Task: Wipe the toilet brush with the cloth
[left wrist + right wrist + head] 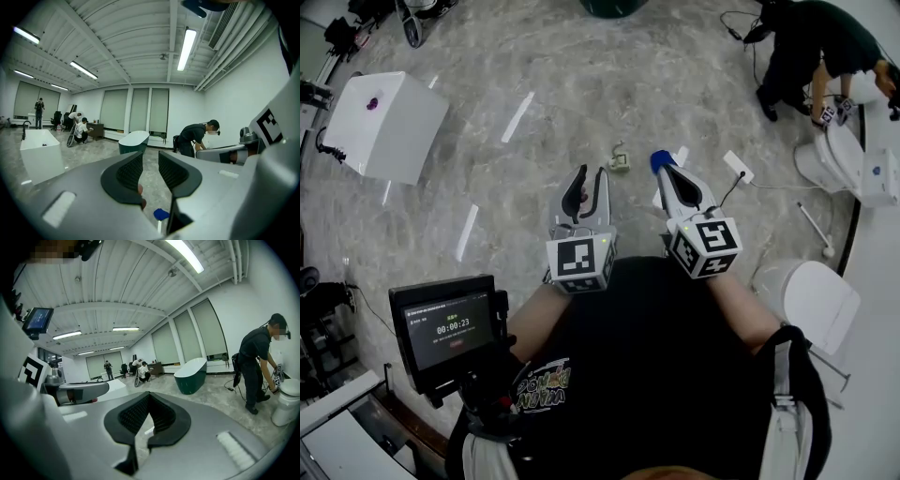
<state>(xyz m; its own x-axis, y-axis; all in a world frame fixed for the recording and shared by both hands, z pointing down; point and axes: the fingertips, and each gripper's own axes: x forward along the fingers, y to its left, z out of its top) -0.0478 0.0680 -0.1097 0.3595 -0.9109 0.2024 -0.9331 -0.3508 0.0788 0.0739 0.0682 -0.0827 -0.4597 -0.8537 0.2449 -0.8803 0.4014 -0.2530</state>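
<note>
**Head view.** The left tongs (591, 174) and right tongs (671, 178) are held side by side, a little apart, out in front of the person's body. Both point away over the marble floor (534, 75). Judged a carrying posture, not a working one: neither is lowered toward anything. A blue-headed item (659, 161) shows on the floor at the tip of the right tongs. It may be the toilet brush, but this cannot be confirmed. No cloth is identifiable. A white tub (389, 122) stands far left. At far right a second person (816, 42) bends over a toilet (862, 169).

**Left gripper view.** The left tongs (150, 168) stand a little apart, with only floor showing between the pads; nothing is gripped. Low in the gap lies the blue-headed item (161, 214) with a white stem running toward the camera. It is on the floor ahead and clear of the pads. A green bathtub (133, 140) stands farther off.

**Right gripper view.** The right tongs (149, 403) are closed, pad tips meeting, with nothing caught between them. Floor shows through the notch below. The green bathtub (192, 373) is ahead, the second person (258, 362) at right.

**Assessment.** Wiping has not begun; brush and cloth have yet to be picked up
</note>
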